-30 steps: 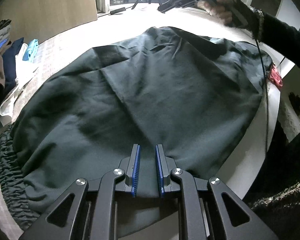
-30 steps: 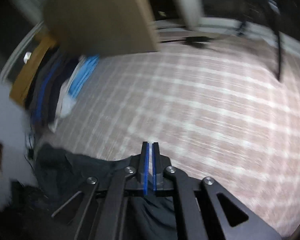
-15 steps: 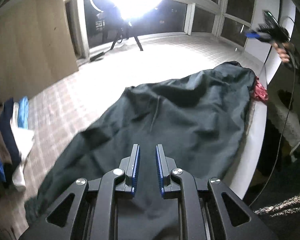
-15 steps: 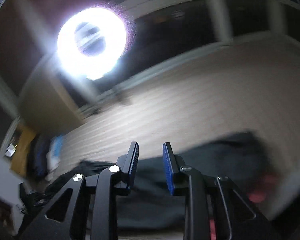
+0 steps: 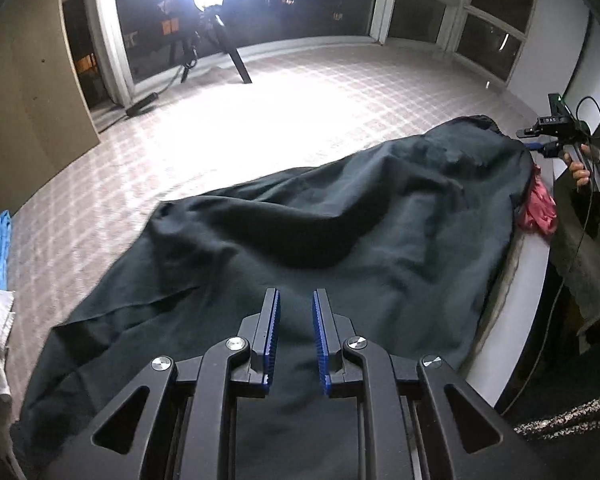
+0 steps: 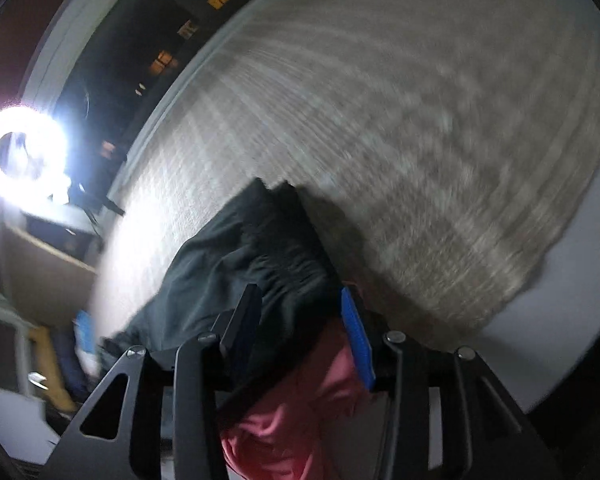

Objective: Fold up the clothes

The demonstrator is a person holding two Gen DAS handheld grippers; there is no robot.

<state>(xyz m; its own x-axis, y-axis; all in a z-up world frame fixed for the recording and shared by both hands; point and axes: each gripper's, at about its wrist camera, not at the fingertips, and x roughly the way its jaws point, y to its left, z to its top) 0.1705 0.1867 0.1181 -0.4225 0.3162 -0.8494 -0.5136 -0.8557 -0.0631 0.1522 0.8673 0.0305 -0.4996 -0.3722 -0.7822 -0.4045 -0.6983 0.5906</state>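
Dark green garment (image 5: 340,248) lies spread and rumpled across the checked bed cover (image 5: 228,148), reaching the bed's right edge beside a pink cloth (image 5: 540,208). Your left hand-held gripper (image 5: 296,332) is narrowly parted, with the dark cloth running between its blue pads; whether they pinch it I cannot tell. Your right hand-held gripper (image 6: 300,320) is opening over the garment's far end, nothing gripped.
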